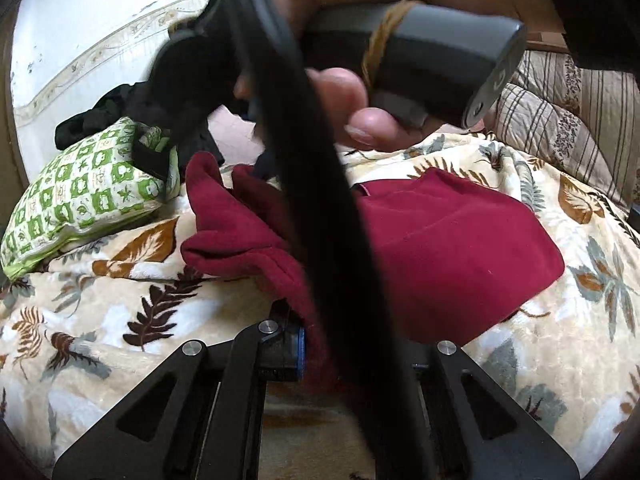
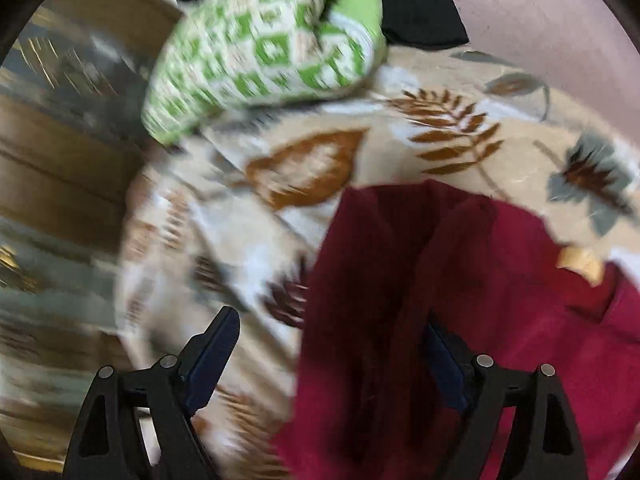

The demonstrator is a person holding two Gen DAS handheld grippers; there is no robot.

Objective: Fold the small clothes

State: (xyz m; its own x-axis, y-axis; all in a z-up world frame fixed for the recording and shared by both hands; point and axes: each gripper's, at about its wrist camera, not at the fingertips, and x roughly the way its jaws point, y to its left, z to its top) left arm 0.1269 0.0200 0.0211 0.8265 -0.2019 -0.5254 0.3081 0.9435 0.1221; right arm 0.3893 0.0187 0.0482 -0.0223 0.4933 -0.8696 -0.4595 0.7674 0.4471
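A maroon garment (image 1: 448,256) lies on a cream leaf-print blanket (image 1: 120,312), partly folded, with a bunched flap at its left (image 1: 232,232). My left gripper (image 1: 320,360) is shut on the garment's near edge. A black strap crosses this view in front, and the person's hand holding the right gripper's grey handle (image 1: 432,64) fills the top. In the blurred right wrist view the maroon garment (image 2: 460,320) hangs in front of my right gripper (image 2: 332,344), whose jaws stand wide open; its right finger (image 2: 444,356) is partly behind the cloth.
A green-and-white patterned pillow (image 1: 84,196) lies at the back left, also in the right wrist view (image 2: 256,52). Black clothes (image 1: 100,116) lie behind it. A striped quilt (image 1: 560,128) lies at the right. A white wall stands behind.
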